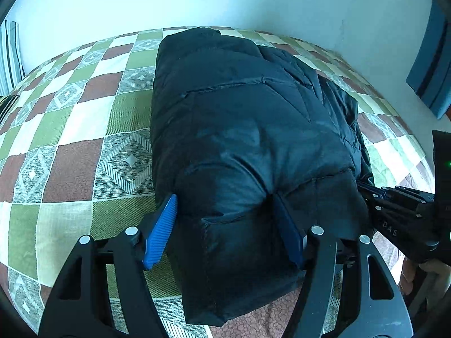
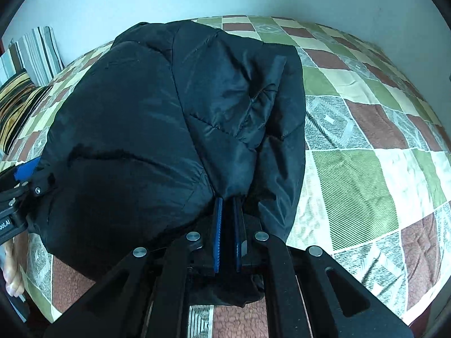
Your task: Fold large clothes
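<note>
Left tongs are clamped wide around a thick puffy fold of the black padded jacket, one ribbed blue pad flat against the bundle's left flank, the other sunk into a crease on the right. Right tongs are pressed almost together, pinching a thin edge of that same jacket between the two blue pads, with a bit of dark cloth hanging below the linkage.

The jacket sits as a bulky, folded-over bundle in the middle of the bed, quilted seams running across its top, the near end bulging up toward both cameras. It fills most of each view and hides the bedding straight ahead. From the left wrist view, the right tongs' black body pokes in at the right edge, tight against the jacket's side, with fingers of a hand wrapped below it. From the right wrist view, the left tongs' blue pad shows at the far left, touching the bundle, and another hand sits low at that edge.

Underneath, the checked bedspread spreads out in green, brown, cream and grey diamond squares. Striped pillows lean at the far left by the pale wall. A blue panel hangs at the right.
</note>
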Demonstrator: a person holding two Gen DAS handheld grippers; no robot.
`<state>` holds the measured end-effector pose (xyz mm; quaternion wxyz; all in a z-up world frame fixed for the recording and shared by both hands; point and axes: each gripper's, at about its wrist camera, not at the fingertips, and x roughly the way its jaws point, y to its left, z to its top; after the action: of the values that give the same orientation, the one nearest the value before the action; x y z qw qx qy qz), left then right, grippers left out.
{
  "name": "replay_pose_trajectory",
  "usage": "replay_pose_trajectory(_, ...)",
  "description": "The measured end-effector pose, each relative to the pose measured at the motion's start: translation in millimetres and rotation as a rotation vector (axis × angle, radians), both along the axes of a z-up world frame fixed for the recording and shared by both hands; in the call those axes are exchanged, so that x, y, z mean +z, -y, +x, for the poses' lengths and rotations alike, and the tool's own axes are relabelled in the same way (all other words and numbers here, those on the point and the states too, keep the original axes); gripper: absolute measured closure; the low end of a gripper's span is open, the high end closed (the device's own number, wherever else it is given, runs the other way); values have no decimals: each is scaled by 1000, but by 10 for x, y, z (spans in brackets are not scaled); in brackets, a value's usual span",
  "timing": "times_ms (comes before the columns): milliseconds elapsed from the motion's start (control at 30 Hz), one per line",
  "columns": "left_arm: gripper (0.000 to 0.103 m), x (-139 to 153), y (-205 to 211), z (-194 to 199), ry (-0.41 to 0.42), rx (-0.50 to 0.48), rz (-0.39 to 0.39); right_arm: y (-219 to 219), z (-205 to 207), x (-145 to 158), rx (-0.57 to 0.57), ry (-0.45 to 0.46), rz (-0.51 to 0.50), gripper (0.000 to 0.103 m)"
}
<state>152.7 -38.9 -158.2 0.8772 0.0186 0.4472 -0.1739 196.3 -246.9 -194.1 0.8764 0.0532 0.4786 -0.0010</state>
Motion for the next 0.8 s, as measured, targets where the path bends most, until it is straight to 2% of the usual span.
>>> replay_pose_trajectory(167,36,-31,12,-23,16,-3,9,30,-20,-16,-7,6,28,96)
replay_pose_trajectory(367,36,70,-42,-50,26,-5,-10,54,-60,63,-11,25,31,96)
replay_pose_trajectory(467,36,200,-119,-48,23,6,-40,97,-100,185,-5,41,38,96)
replay_pose_trajectory(633,36,501,-214,67,90,22,-65,209,-108,584,-14,117,62,96)
replay_pose_trajectory(700,36,540,-208,212,93,32,-55,260,-15,718,-18,146,78,87)
replay_pose_trajectory(800,36,548,-170,446,83,35,-55,296,238,823,-30,183,72,82)
